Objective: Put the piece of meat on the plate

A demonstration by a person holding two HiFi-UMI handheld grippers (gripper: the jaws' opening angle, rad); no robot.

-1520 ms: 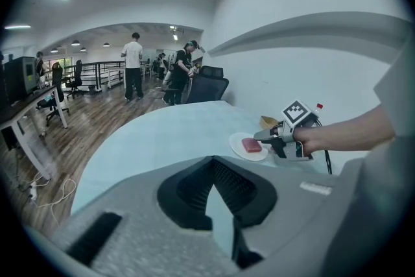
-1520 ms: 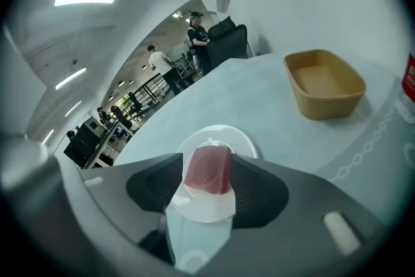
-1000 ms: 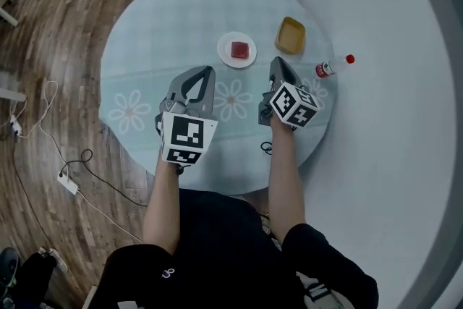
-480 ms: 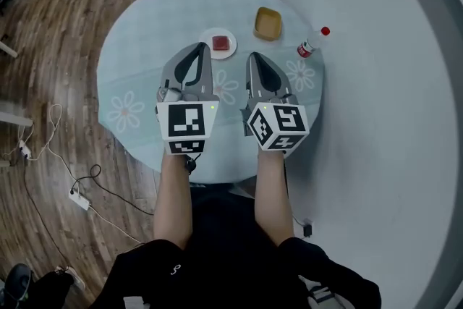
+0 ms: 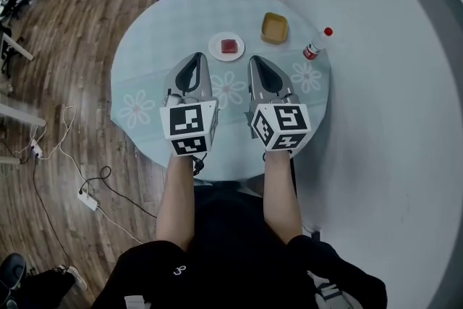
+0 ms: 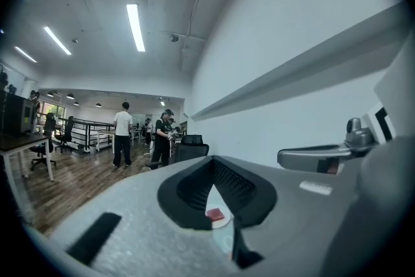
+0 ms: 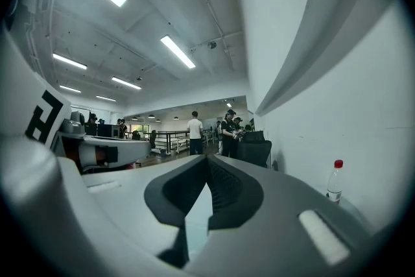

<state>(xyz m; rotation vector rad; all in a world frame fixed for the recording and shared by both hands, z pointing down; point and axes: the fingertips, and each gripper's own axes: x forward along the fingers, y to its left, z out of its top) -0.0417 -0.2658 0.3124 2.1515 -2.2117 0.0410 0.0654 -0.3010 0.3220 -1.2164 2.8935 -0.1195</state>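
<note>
The left tool point(image 5: 194, 60) hovers over the table point(image 5: 155, 25), jaws together and empty, and beyond it the piece of meat point(image 5: 230, 45) lies on the plate point(image 5: 215, 52). The right tool point(image 5: 258, 61) is likewise closed on nothing; the task looks done, so neither should disturb the plate.

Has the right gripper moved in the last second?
Yes. The right gripper has drawn back toward the person: its tip was beside the yellow bowl, and now bare table shows between them.

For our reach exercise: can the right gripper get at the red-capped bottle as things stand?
Probably yes: only bare tablecloth lies between the right gripper and the red-capped bottle, though its shut jaws must open.
</note>
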